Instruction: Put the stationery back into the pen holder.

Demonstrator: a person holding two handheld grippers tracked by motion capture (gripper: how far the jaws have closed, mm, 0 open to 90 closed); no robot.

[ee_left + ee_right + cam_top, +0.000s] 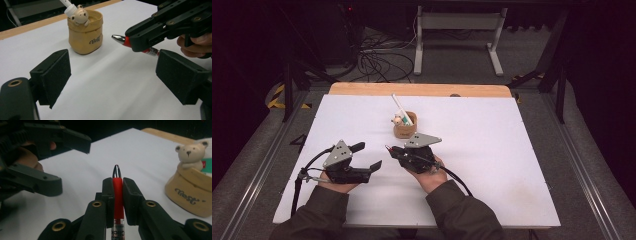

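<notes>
Broadly, the white table (492,170) is taking up most of the high view, with a bare wooden strip showing along its far edge. From above, the left gripper (368,156) is lying low at the near left with its jaws standing wide apart and nothing between them. The right gripper (393,150) is sitting just beside it, pointing left, with a speck of red showing at its tip. The right gripper view is making that speck plain: the jaws are pressing together on a red pen (117,195), its silver tip sticking out past the pads and the word "CLICK" partly readable on the barrel below. The left gripper view is showing the pen held level above the table, near the tan pouch-shaped holder (85,35). That holder is standing upright at the table's middle, carrying a dark script logo too small to read surely. A small bear figure (79,15) is peeking over its rim beside a white pen (402,108) leaning inside.
</notes>
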